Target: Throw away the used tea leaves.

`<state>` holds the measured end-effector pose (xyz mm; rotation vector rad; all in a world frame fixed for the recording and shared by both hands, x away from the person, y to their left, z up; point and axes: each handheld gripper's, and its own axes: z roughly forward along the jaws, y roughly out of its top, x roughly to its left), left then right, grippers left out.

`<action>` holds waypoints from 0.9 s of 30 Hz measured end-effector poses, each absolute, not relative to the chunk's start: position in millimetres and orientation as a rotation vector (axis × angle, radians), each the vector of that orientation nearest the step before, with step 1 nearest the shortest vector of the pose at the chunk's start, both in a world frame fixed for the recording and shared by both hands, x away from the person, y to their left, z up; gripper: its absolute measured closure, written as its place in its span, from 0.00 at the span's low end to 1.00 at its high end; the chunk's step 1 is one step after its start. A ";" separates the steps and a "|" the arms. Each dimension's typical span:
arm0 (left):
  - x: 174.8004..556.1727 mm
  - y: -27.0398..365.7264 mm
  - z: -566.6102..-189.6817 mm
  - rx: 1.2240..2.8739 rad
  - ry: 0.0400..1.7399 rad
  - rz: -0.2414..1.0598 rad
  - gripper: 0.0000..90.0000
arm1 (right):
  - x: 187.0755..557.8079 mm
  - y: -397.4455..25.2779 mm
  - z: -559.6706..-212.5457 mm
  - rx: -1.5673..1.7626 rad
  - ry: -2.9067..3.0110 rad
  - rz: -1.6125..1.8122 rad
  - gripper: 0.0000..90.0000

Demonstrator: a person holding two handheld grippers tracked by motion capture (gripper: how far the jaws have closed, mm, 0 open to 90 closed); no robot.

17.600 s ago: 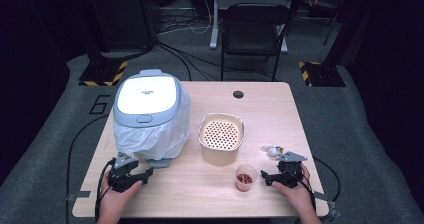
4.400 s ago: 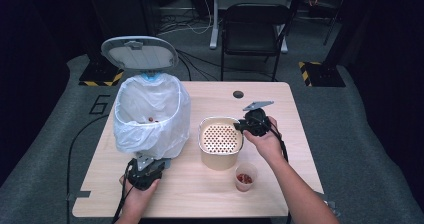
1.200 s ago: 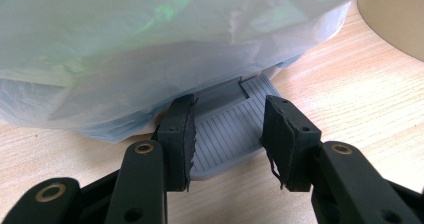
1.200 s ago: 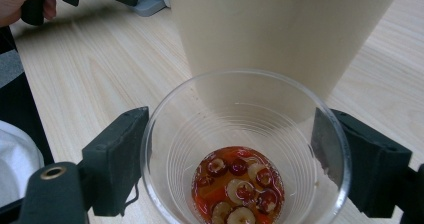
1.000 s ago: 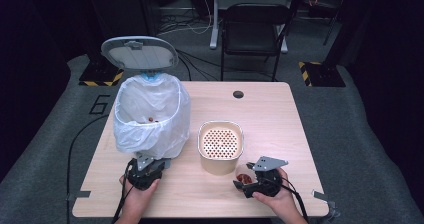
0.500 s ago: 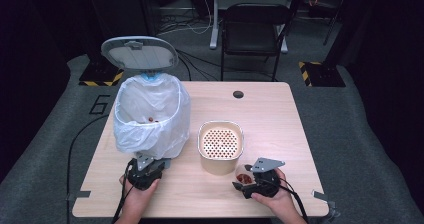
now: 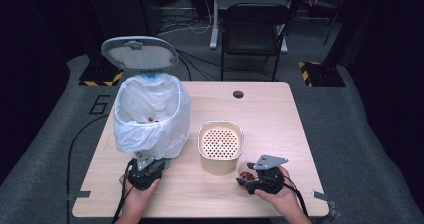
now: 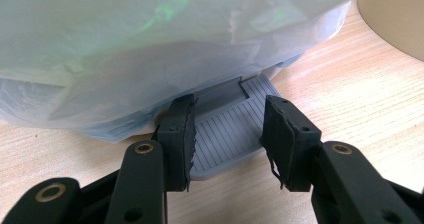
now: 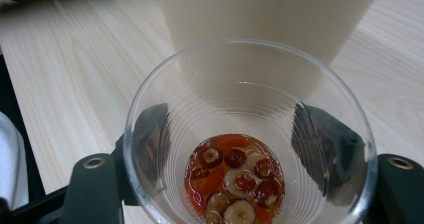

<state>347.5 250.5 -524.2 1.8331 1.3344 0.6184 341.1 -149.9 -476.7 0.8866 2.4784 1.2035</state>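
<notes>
Jaws of the right gripper (image 7: pixel 250 180) sit on either side of a clear cup (image 9: pixel 248 146), clamped on its walls; the cup holds red slices in liquid and stands on the table (image 7: pixel 300 129) just beside the beige strainer pot (image 7: pixel 220 145). Left gripper (image 8: pixel 227 134) has its jaws apart, straddling the grey pedal (image 8: pixel 225 129) under the bagged bin (image 7: pixel 150 115), whose lid (image 7: pixel 139 52) stands up.

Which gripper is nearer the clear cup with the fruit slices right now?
Right. The right gripper has its jaws on either side of the clear cup. The left gripper is across the table at the bin pedal, beyond the beige strainer pot.
</notes>
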 end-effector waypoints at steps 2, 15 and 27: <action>347.5 250.5 -524.2 1.834 1.333 0.617 0.62 | 341.9 -151.3 -475.2 0.889 2.476 1.205 0.35; 347.6 250.3 -524.3 1.835 1.333 0.620 0.62 | 363.2 -186.0 -426.1 0.941 2.372 1.212 0.37; 347.6 250.2 -524.2 1.834 1.335 0.619 0.62 | 395.5 -197.0 -394.8 0.960 2.338 1.216 0.39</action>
